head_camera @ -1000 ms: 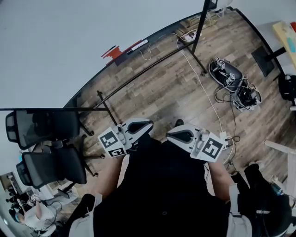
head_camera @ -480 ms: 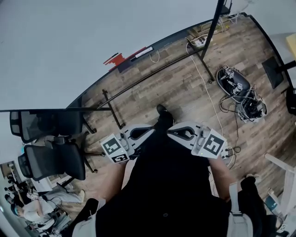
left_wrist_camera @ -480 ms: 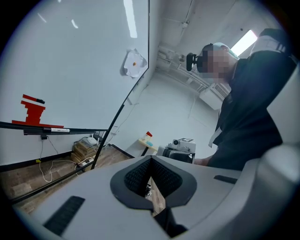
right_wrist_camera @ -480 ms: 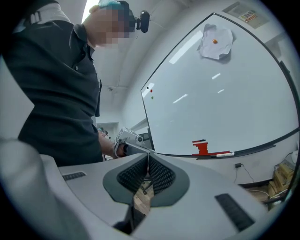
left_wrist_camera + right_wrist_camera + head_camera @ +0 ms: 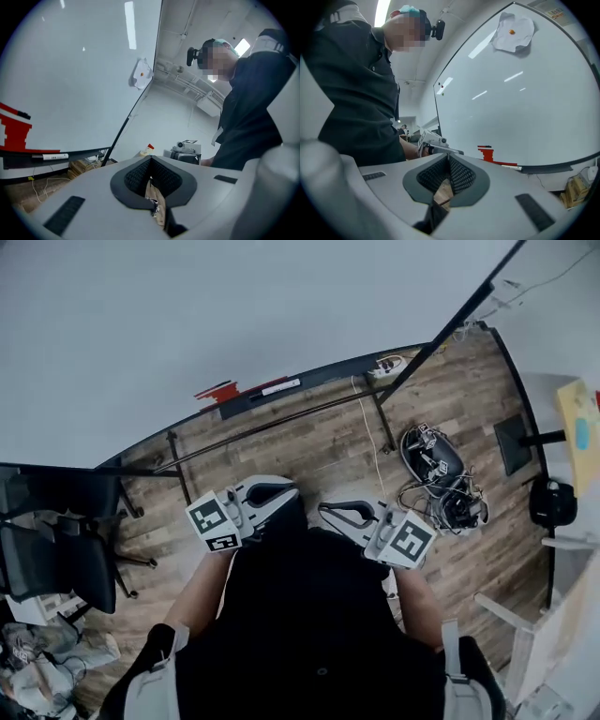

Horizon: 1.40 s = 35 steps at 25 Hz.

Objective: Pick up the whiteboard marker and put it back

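At the left of the head view stand black mesh-backed chairs (image 5: 58, 554) on a brown plank floor (image 5: 309, 448). Above them spreads the smooth, pale whiteboard (image 5: 234, 306), with a dark narrow tray (image 5: 242, 405) along its lower edge. A flat red piece (image 5: 216, 392) sits at the tray's left part, and just to its right lies the marker (image 5: 279, 387), a slim white cylinder resting on the tray. Its long axis runs along the tray, parallel to the board's edge. In the left gripper view its left end looks darker, though which end is the cap cannot be told. Lower down, well apart from the marker, the left gripper (image 5: 283, 494) has grey plastic jaws and black ribbed pads; its jaws are closed tip to tip, with nothing between them. Beside it, the right gripper (image 5: 332, 514) is likewise closed and empty. At the right, tangled black cables (image 5: 448, 491) lie on the floor.
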Each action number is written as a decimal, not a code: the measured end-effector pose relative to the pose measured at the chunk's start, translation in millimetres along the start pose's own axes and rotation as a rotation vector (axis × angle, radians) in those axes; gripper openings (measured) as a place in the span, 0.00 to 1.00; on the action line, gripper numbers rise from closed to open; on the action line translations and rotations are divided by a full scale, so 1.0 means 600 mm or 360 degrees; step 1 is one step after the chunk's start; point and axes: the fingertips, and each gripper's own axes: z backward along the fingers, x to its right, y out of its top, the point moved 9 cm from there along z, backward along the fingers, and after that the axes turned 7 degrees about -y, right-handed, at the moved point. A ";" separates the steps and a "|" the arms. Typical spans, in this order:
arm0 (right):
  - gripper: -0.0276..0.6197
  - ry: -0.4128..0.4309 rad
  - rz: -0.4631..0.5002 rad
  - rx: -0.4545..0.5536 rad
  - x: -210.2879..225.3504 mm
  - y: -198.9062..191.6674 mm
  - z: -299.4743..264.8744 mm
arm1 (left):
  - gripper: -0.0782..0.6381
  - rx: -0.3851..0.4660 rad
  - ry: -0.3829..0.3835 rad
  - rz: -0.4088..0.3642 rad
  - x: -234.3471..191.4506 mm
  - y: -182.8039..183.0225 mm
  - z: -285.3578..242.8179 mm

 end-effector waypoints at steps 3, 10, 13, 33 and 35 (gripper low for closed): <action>0.07 0.0023 0.0025 0.0006 0.045 0.028 -0.039 | 0.13 0.0037 0.0021 -0.0019 -0.047 0.039 0.006; 0.08 -0.0019 0.0103 -0.0062 0.151 0.067 -0.136 | 0.13 -0.0023 0.0029 -0.0061 -0.135 0.105 0.023; 0.08 -0.0004 0.0259 -0.0185 0.188 0.070 -0.172 | 0.13 0.0002 0.0068 -0.0109 -0.165 0.121 0.029; 0.08 0.0216 0.0607 -0.0600 0.350 0.033 -0.300 | 0.13 0.0181 0.0623 -0.0219 -0.254 0.122 0.080; 0.08 0.0204 0.0648 -0.0653 0.355 0.018 -0.312 | 0.13 0.0183 0.0634 -0.0223 -0.254 0.121 0.091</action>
